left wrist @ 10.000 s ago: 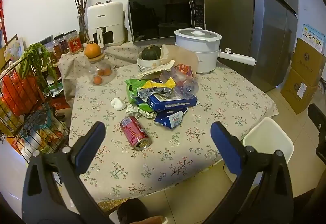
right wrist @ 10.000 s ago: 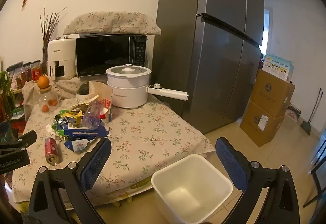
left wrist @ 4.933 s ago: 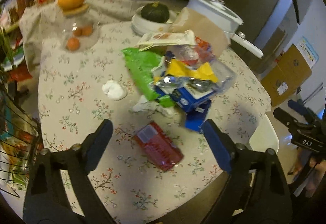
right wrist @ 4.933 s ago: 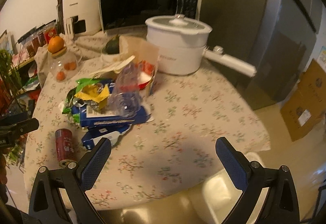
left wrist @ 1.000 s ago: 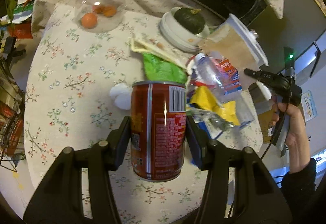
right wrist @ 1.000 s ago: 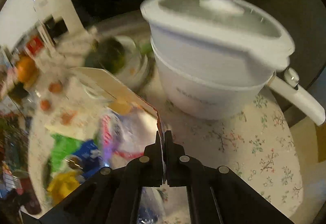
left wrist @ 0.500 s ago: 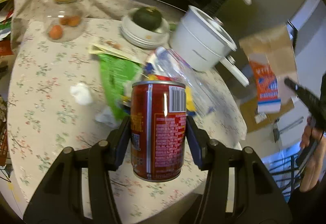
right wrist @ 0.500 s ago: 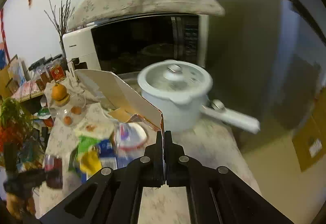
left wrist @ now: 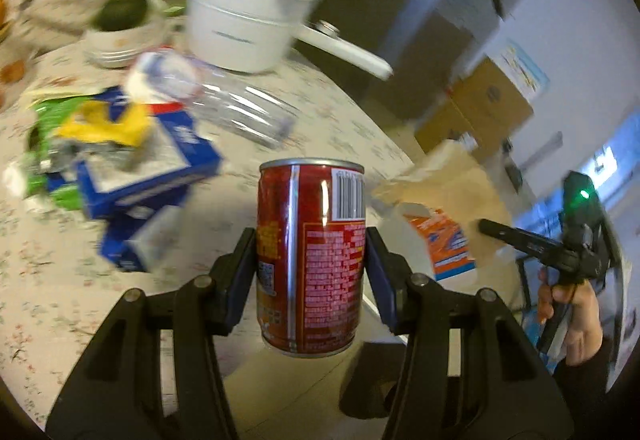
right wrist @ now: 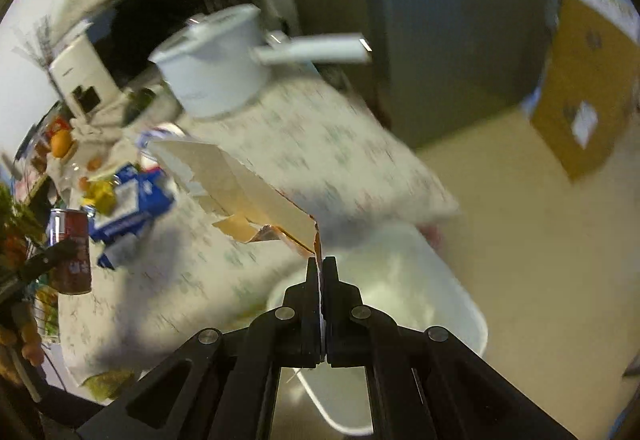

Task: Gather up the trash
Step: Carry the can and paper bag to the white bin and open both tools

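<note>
Left wrist view placed the red can [left wrist: 311, 264] upright between your left gripper's [left wrist: 311, 280] blue pads [left wrist: 380, 280], both pressing its sides, the can held clear above the table's [left wrist: 328, 112] near edge. Your right gripper [right wrist: 320, 280] had its jaws pressed together on the corner of a torn cardboard carton [right wrist: 240, 188], which hung in the air over the table corner and the white bin [right wrist: 440, 304] on the floor below. The bin's mouth lay open directly under the carton's pinched end, touching nothing visible.

Only the left view showed your right hand [left wrist: 568, 316] on its gripper handle, a green light lit above it, and the carton's orange printed face. Only the right view showed the bin's interior and the can seen from outside, at the far left over the table edge.

Remaining litter, namely blue boxes [left wrist: 148, 176], a yellow wrapper [left wrist: 108, 120], a green wrapper [left wrist: 44, 120] and a clear plastic bottle [left wrist: 224, 108], lay bunched mid-table on the floral cloth. A white lidded pot [left wrist: 244, 28] stood behind it, handle projecting over the edge. Brown boxes [right wrist: 588, 88] stood on the pale floor beside the grey refrigerator [right wrist: 452, 28]. Both views were blurred.
</note>
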The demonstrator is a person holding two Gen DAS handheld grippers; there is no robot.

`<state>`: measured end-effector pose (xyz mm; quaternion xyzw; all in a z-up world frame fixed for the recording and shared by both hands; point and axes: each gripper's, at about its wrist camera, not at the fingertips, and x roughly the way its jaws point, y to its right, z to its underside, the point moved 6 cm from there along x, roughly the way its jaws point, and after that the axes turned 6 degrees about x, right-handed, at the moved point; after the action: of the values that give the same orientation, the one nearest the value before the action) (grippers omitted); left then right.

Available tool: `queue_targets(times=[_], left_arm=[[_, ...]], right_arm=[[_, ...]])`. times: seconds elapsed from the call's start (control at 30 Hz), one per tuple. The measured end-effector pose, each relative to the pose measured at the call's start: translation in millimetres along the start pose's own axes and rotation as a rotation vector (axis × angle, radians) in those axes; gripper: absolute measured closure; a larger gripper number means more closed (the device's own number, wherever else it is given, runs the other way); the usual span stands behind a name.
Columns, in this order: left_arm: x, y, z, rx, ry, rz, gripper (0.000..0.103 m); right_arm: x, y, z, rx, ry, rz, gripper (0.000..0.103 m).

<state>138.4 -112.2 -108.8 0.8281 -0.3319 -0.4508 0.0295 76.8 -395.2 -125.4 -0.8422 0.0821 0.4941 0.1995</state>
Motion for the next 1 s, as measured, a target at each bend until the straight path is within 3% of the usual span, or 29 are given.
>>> queue_targets(times=[0.23,0.4,0.5,0.63,1.0], left_arm=[[48.9,59.0,18.2,0.114,-0.099,0.053,0.049],[71.5,80.2,27.3,0.151,-0.141,0.068,0.049],[81.9,88.7,28.6,0.164,-0.155,0.068,0.049],[91.6,100.9,32.5,0.175,-0.17,0.081,0.049],[149.9,143.1,52.0,0.264,-0.228,0.113,0.049]], right_arm=[[51.1,57.8,46.0,0.126,-0.236,-0.02,0.101],[74.2,74.1,62.5,0.162,-0.318,-0.023,0.1],[85.3,80.1,67.0,0.193,-0.352,-0.029,0.094],[73.3,89.8,63.6,0.179,-0.311,0.019,0.051],[35.2,114.6,54.2,0.198,-0.193,0.054,0.044]])
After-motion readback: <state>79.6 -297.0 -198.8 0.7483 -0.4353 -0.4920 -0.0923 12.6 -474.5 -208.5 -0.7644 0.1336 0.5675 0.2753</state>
